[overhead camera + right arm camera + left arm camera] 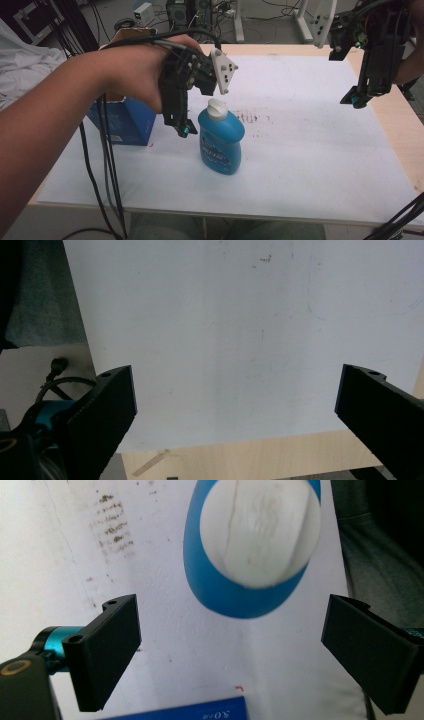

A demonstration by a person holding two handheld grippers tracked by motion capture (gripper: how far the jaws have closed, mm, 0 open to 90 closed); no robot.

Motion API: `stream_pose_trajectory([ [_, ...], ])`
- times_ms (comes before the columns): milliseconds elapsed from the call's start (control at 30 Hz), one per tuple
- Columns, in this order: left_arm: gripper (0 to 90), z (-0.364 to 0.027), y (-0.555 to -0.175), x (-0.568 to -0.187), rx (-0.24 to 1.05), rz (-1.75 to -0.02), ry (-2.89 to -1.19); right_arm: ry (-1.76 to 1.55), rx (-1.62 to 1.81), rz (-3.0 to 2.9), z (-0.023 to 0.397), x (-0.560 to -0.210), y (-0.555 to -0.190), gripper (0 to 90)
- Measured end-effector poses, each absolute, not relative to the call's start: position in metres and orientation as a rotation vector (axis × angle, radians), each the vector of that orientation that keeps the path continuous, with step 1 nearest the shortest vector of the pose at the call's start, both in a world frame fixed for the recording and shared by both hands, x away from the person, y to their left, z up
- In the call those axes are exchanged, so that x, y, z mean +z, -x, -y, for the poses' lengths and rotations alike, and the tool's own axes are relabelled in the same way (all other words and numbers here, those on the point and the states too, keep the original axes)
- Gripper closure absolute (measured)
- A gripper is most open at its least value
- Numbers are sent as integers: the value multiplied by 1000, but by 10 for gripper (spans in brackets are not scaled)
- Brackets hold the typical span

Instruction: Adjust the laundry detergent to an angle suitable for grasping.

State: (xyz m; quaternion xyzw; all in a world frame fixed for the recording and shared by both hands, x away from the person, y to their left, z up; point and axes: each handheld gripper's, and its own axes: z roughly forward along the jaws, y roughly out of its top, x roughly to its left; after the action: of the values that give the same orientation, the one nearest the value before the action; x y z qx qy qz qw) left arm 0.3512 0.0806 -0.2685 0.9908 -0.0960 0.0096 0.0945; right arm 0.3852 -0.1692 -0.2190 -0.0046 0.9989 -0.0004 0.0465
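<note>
A blue bottle (221,140) with a white cap (216,109) stands upright on the white sheet (300,150) covering the bench, near a blue box (122,122) to its left. The left claw (184,131) hangs just above and beside the cap, released, jaws spread wide and touching nothing. The right claw (354,100) hovers well apart over the sheet's far right, also released and empty.

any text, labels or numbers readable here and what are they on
Blue box: white print at its edge, seen upside down, roughly "S.O" plus more; not surely readable.
Blue bottle: front label has white print, too blurred to read.
White cap: faint embossed mark, unreadable.
Nothing else carries text.
</note>
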Motion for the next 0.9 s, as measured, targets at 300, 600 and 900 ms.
stream_pose_trajectory([
  [300,62,-93,-351,-257,47,211,-2962,25,-5,-3050,166,-219,-386,22],
  [600,27,-103,-352,-249,63,161,-2982,38,-7,-3051,161,-219,-386,22],
  [900,16,-112,-353,-244,62,99,-3044,45,-8,-3050,159,-219,-385,22],
])
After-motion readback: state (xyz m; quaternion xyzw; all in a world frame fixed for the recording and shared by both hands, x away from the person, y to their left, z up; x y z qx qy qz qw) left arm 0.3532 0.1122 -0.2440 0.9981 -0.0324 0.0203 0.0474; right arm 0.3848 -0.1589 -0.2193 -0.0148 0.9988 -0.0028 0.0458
